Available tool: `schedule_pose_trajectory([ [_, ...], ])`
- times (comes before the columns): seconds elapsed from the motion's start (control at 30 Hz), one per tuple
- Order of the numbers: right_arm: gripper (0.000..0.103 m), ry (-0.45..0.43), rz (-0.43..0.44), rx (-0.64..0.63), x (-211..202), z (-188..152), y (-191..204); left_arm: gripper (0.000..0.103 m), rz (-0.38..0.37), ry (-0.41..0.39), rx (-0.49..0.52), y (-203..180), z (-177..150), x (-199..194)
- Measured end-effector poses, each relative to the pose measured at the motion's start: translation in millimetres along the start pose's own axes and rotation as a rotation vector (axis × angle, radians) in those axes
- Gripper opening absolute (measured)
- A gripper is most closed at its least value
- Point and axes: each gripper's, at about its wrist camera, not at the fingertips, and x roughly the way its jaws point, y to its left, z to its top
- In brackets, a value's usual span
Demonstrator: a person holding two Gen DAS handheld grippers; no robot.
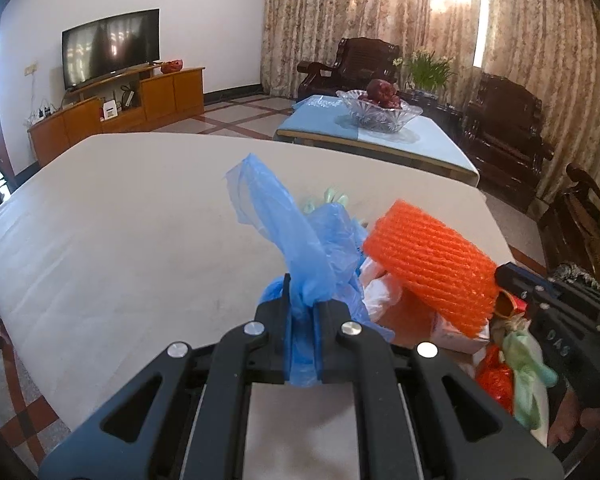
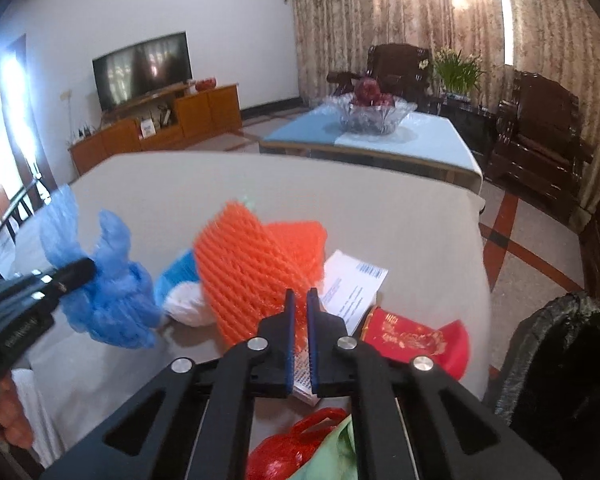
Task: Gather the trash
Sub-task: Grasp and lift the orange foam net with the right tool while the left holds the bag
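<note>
My left gripper [image 1: 304, 300] is clamped on a blue plastic bag [image 1: 300, 240] above the table [image 1: 120, 220]. My right gripper [image 2: 300, 300] pinches the edge of the orange foam net [image 2: 244, 272], lifted over the scattered trash.

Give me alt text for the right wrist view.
The right gripper is shut on orange foam netting above a beige table. Papers and a red envelope lie beneath; the left gripper holds a blue plastic bag.

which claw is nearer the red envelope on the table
Right. The right claw, shut on the orange foam net, is just beside the red envelope; the left claw holds the blue bag farther off.
</note>
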Motion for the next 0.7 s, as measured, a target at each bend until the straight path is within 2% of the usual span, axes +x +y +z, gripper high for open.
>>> schedule_pose_trajectory([
  [0.1,0.000,-0.040,0.004,0.012,-20.3,6.5,-3.0,0.007,-0.007,-0.016,0.008,-3.9,2.4,-9.0],
  [0.27,0.000,-0.065,-0.008,0.025,-39.5,10.7,-7.5,0.007,-0.030,-0.029,0.021,-13.5,4.2,-19.9],
  [0.47,0.003,-0.015,-0.006,0.007,-27.7,1.2,-5.0,0.007,-0.040,-0.007,0.032,-22.8,-3.5,-15.6],
  [0.57,0.022,0.010,0.011,0.013,-14.2,0.4,0.9,0.007,-0.019,-0.006,0.041,-19.6,-5.3,-11.7],
  [0.63,0.039,0.028,0.024,0.019,-1.1,-0.2,6.9,0.007,-0.003,0.001,0.037,-13.3,-5.6,-6.9],
  [0.7,0.048,0.050,0.022,0.012,10.6,-1.8,11.3,0.007,0.014,0.011,0.030,-4.7,-7.5,-1.3],
])
